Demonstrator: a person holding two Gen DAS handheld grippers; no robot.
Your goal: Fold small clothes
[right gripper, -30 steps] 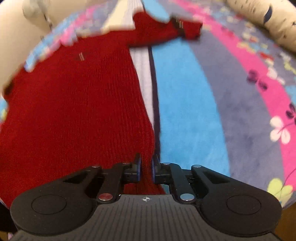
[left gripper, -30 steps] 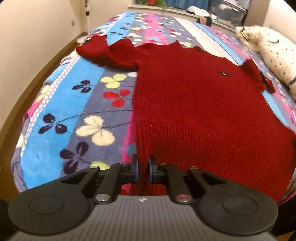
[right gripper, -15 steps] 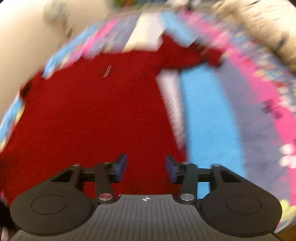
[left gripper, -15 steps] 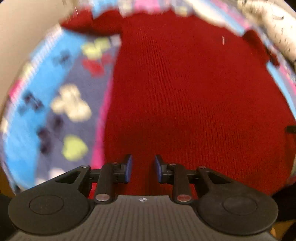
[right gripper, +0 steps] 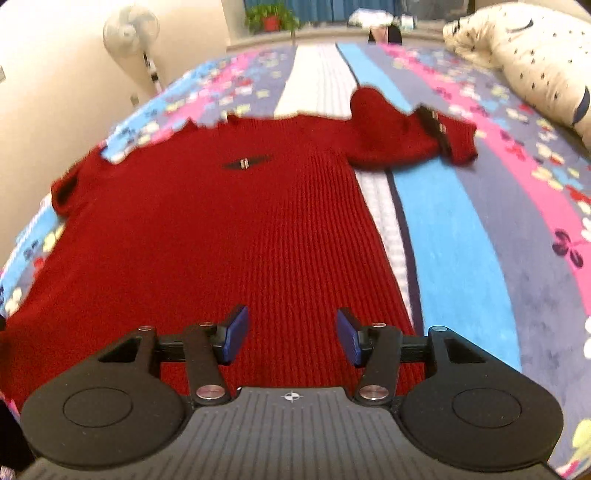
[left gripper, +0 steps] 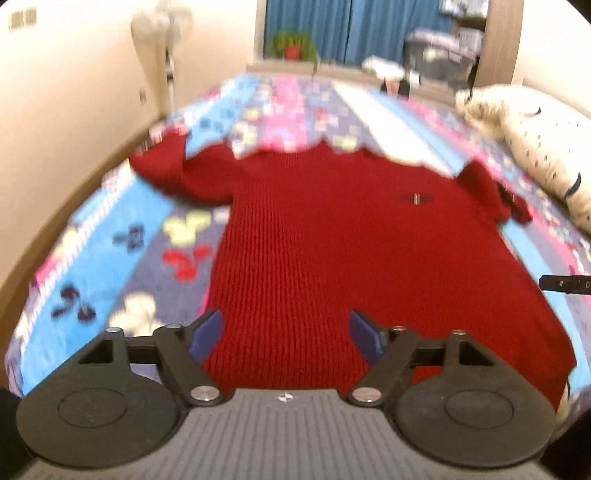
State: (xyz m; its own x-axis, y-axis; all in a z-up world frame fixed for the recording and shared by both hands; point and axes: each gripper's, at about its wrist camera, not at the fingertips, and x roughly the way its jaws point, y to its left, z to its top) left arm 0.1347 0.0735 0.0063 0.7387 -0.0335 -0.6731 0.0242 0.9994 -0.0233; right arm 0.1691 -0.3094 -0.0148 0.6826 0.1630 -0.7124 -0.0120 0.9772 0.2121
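Note:
A dark red knit sweater [left gripper: 332, 236] lies spread flat on the bed, neck away from me, hem toward me, with a small dark chest emblem [left gripper: 415, 198]. Its sleeves are bunched at the far left [left gripper: 173, 173] and far right [left gripper: 491, 192]. My left gripper [left gripper: 286, 338] is open and empty above the hem's left part. In the right wrist view the sweater [right gripper: 221, 229] fills the left and middle, and my right gripper [right gripper: 291, 336] is open and empty above the hem near its right edge. The bunched right sleeve [right gripper: 406, 140] lies beyond.
The bed carries a striped floral blanket [left gripper: 122, 251], also showing in the right wrist view [right gripper: 480, 240]. A cream spotted pillow [right gripper: 535, 62] lies at the far right. A standing fan [right gripper: 133, 33] and a wall are on the left. A potted plant [left gripper: 291, 44] and boxes stand beyond the bed.
Both grippers were shut on the sweater's hem; they have opened, let it go and lifted back. The sweater now lies flat on the bed.

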